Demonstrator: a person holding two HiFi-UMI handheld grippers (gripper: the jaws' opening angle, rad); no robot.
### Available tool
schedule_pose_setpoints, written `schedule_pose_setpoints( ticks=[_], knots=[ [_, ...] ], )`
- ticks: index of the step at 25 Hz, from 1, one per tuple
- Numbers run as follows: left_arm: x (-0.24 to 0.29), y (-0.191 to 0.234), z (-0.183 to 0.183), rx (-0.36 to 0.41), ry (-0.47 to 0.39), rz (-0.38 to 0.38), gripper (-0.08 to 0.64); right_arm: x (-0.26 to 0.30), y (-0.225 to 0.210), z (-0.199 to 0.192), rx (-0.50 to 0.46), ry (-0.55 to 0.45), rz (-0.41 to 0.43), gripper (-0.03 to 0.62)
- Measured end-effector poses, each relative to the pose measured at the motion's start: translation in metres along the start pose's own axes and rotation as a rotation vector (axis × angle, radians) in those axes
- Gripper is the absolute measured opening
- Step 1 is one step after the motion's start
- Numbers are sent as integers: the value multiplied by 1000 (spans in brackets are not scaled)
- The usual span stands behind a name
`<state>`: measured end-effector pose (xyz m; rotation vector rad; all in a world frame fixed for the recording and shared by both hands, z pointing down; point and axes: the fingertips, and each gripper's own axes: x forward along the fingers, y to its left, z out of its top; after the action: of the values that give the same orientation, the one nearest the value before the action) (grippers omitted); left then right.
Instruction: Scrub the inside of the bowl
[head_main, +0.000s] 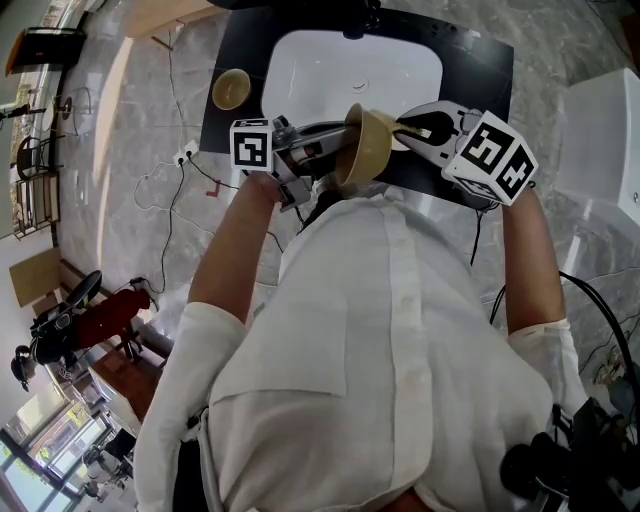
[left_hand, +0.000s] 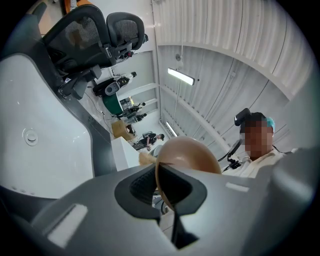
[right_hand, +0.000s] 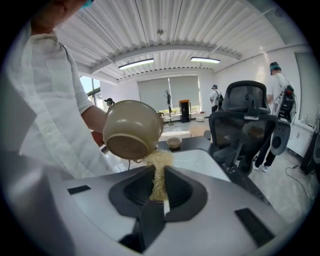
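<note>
Left gripper (left_hand: 162, 189), of smooth grey plastic, has its two jaws pressed together on the thin rim of the round glossy beige bowl (left_hand: 192, 155). It holds this bowl in the air, tipped on its side, above the front edge of the black countertop (head_main: 215, 128). Right gripper (right_hand: 159, 187) is closed too: its dark ribbed pads clamp the lower end of a pale yellow fibrous scrubber (right_hand: 159, 167), rough and stringy like a loofah. The upper end of the scrubber meets the rim of the bowl, while the bowl's smooth outside and its round foot ring face this gripper. Behind them lies the white rectangular sink (head_main: 320, 70) with rounded corners, sunk into the countertop. A second small beige bowl (head_main: 231, 89) stands upright on the countertop, to the left of the sink. Farther away stands a black mesh office chair (right_hand: 245, 130).
</note>
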<state>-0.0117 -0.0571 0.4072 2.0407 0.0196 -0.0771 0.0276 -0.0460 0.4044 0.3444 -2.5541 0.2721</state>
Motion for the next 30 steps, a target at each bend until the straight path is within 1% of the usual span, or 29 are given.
schedule_pose_setpoints(
  ticks=[2,4,7,10,15,19,21,25,27,30],
  knots=[
    [0,0,0,-8,-1,-4,12,-4,-6,6,17,-34,-31,51],
    [-2,3,-2,-1,12,17,12,-8,-10,13,36,-72,-49,51],
    [-2,8,-6,-5,28,38,12,-14,-13,27,70,-149,-38,51],
    [-5,12,-6,-13,18,41,12,-16,-8,37,102,-221,-3,51],
    [-4,7,-4,-50,-23,3,12,-31,7,56,148,-364,90,51],
    [-7,10,0,-54,-45,16,12,-44,24,70,135,-460,186,49],
    [-10,11,0,-58,-53,18,14,-45,35,72,109,-474,229,49],
    [-13,9,6,-94,-96,3,14,-45,56,74,58,-485,321,49],
    [-14,9,10,-104,-121,0,14,-44,66,75,38,-481,364,49],
    [-12,6,16,-113,-142,-16,13,-41,78,71,6,-458,407,49]
  ],
)
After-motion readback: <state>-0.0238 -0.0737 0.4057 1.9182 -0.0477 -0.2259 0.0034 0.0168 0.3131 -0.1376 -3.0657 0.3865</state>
